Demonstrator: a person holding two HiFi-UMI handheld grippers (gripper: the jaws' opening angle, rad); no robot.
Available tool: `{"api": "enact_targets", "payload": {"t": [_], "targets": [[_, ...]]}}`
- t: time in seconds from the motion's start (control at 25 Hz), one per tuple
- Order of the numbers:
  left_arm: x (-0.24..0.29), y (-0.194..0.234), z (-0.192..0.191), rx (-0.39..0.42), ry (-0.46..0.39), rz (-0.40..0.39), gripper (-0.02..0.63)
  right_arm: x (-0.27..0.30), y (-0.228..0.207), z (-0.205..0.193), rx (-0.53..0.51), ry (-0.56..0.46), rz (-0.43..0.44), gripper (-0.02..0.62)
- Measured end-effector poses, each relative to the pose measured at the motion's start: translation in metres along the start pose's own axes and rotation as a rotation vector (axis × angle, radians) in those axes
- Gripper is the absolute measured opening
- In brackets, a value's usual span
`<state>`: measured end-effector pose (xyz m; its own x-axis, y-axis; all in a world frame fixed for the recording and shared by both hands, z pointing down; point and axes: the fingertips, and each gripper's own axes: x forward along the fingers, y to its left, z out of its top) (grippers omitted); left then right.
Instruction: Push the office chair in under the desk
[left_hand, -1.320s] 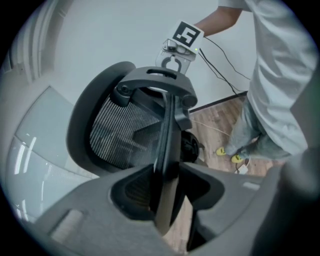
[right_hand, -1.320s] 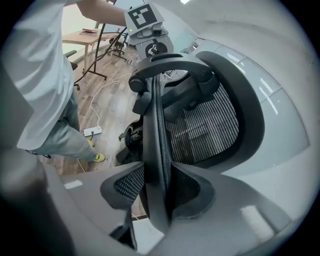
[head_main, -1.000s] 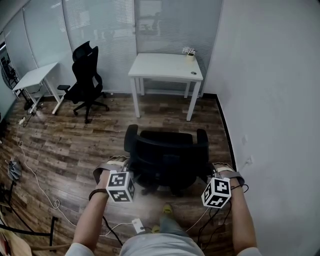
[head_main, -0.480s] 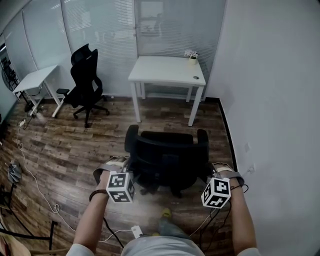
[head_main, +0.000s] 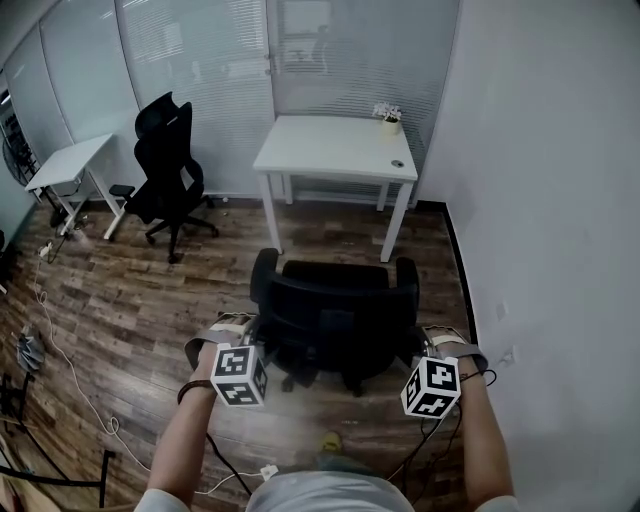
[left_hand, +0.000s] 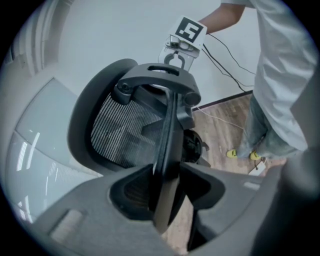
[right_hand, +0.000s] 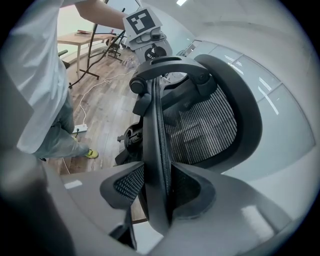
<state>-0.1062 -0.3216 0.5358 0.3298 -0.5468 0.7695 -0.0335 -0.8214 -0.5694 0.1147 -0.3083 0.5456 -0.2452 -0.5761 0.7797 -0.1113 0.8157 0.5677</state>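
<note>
The black office chair stands on the wood floor with its seat facing the white desk, a short gap in front of the desk's legs. My left gripper is shut on the left edge of the mesh backrest. In the left gripper view that edge runs between the jaws of the left gripper. My right gripper is shut on the backrest's right edge. In the right gripper view the right gripper has both pads against the frame beside the mesh.
A small flower pot sits on the desk's far right corner. A white wall runs close along the right. A second black chair and another white desk stand at the left. Cables trail over the floor.
The chair and both grippers have rolled forward toward the desk. The desk now sits lower and nearer in the head view. Both grips on the backrest look the same.
</note>
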Motion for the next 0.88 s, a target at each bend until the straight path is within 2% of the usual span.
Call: {"api": "enact_targets", "payload": {"t": [0.44,0.6,0.88], "targets": [[0.057,0.081,-0.009,-0.03,0.01,0.004,0.166,0.055,-0.083,-0.012,-0.017,-0.021,-0.019,0.161],[0.076,0.109,-0.013,-0.059,0.014,-0.02,0.17,0.073,-0.109,-0.015,-0.015,-0.035,-0.022,0.163],[0.111,0.162,-0.023,-0.065,0.027,-0.052,0.163,0.108,-0.164,-0.019,0.0,-0.033,-0.015,0.169]]}}
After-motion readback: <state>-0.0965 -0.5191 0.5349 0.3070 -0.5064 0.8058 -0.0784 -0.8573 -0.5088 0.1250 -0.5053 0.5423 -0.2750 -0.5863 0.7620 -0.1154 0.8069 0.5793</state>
